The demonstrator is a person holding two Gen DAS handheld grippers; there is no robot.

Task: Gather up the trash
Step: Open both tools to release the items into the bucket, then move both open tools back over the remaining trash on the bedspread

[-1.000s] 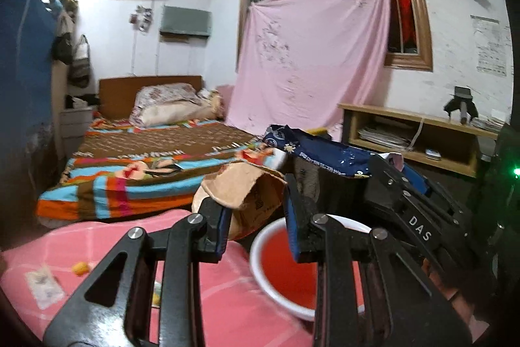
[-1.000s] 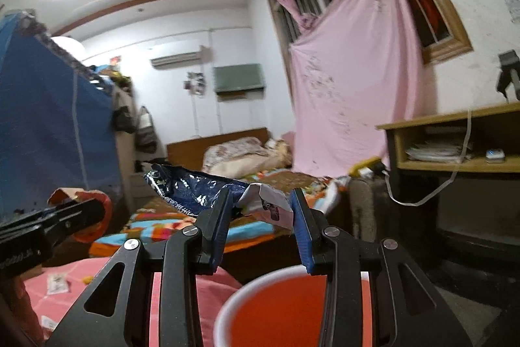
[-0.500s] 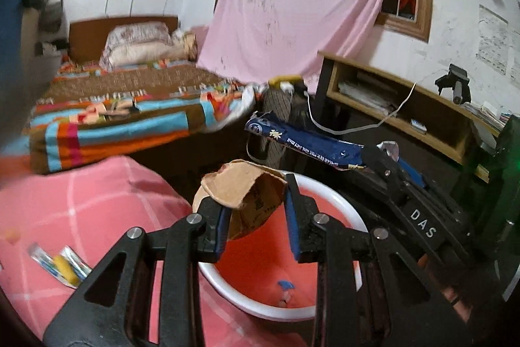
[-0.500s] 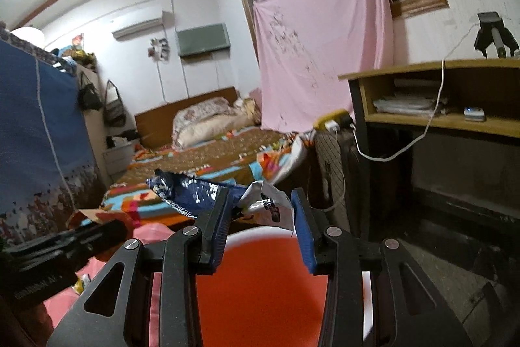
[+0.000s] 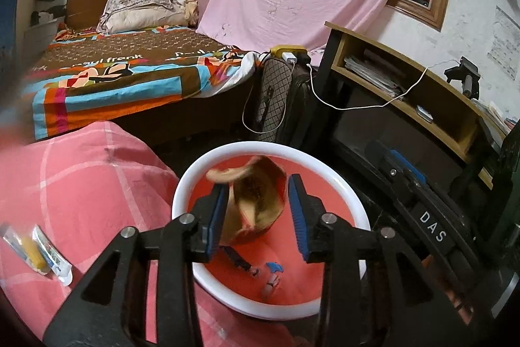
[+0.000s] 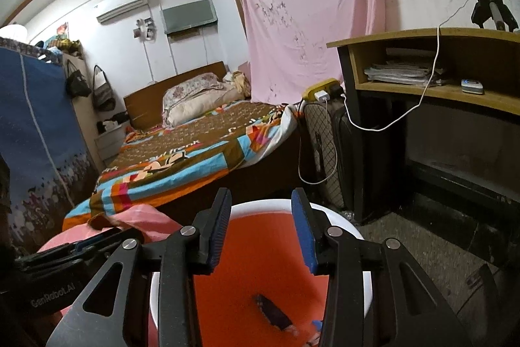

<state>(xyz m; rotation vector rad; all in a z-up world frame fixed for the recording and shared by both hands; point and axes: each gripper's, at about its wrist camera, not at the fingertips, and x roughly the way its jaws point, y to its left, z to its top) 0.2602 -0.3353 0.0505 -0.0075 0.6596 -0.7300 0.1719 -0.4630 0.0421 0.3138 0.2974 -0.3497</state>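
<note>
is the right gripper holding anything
No, the right gripper has nothing between its blue pads; only the red basin shows below.

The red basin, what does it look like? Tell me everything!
The basin is round, looks like plastic, red inside with a thick white rim. It stands upright beside the pink checked blanket. Small scraps lie on its bottom, and a blurred brown paper bag hangs over it between the left gripper's open jaws.

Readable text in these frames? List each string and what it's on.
"DAS": on the right hand-held gripper, seen from the left wrist.
"GenRobot.AI": on the left hand-held gripper, seen from the right wrist.
"frenk": on the bedspread; the word before it is unclear.
Wrappers and wall poster: too small.
</note>
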